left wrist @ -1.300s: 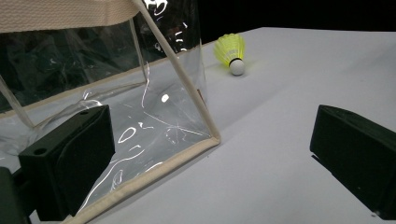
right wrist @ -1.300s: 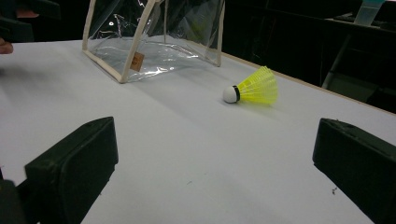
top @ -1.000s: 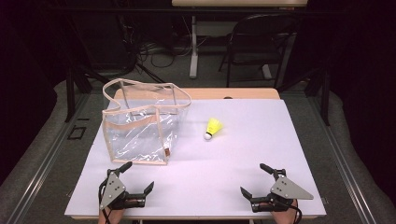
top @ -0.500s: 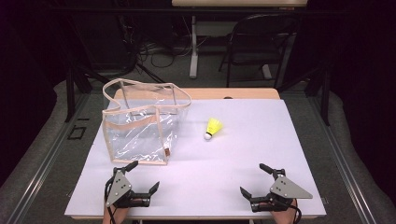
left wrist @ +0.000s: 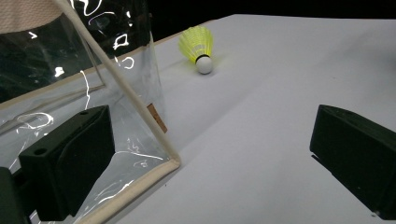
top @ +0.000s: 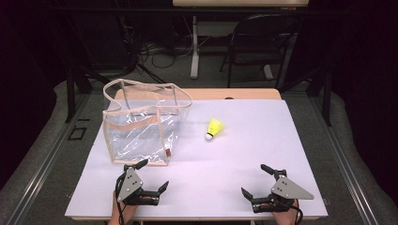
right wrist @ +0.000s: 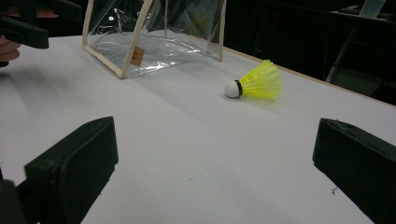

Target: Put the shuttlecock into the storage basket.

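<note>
Clear bag (left wrist: 93, 70) top cropped, shuttlecock (top: 214, 129) apart, both hand-held grippers gaping wide

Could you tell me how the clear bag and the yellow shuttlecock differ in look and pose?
The clear bag is see-through plastic with beige trim; the shuttlecock is solid yellow with a white tip. The bag stands upright with its mouth open; the shuttlecock lies on its side. The bag is far bigger. Both rest on the white table.
</note>
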The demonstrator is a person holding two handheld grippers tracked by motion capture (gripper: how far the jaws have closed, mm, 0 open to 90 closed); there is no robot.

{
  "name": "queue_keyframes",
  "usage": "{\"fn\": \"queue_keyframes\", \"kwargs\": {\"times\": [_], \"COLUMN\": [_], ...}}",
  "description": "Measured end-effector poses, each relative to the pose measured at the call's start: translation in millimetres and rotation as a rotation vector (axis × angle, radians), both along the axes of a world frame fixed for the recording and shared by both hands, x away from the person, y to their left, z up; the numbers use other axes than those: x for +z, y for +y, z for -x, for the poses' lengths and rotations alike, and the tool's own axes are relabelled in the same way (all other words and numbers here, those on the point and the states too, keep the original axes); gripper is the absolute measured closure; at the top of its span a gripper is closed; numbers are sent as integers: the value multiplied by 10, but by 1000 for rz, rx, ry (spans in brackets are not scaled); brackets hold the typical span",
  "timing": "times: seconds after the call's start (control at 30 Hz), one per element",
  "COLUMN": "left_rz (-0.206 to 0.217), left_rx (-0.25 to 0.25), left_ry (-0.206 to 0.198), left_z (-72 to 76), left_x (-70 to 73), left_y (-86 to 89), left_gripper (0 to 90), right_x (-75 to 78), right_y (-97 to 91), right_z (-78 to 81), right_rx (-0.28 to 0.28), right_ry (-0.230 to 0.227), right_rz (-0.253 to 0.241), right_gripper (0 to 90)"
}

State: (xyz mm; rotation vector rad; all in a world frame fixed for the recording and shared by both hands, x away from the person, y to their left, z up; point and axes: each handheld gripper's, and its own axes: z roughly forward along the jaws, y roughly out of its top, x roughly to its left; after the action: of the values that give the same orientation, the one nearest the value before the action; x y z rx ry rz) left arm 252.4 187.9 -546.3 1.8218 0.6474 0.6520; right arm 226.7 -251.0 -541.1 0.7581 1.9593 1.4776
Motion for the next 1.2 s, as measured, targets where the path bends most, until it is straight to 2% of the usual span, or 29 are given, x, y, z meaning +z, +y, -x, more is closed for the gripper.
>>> {"fn": "queue_keyframes", "kwargs": {"times": [0.43, 1.0, 1.2], "left_rz": [-13, -28, -52], "left_rx": [-45, -78, -72], "left_ry": [11, 21, 48], "left_z": [-102, -219, -277], "left_x": [46, 112, 135], "left_y": [-189, -400, -495], "left_gripper": [0, 0, 0], "right_x": [0, -12, -9], "right_y": [-7, -9, 0], "right_z": [0, -10, -4], "right_rx": [-6, -2, 0], "right_ry": [1, 3, 5], "right_rz": [1, 2, 2], "right_gripper": [0, 0, 0]}}
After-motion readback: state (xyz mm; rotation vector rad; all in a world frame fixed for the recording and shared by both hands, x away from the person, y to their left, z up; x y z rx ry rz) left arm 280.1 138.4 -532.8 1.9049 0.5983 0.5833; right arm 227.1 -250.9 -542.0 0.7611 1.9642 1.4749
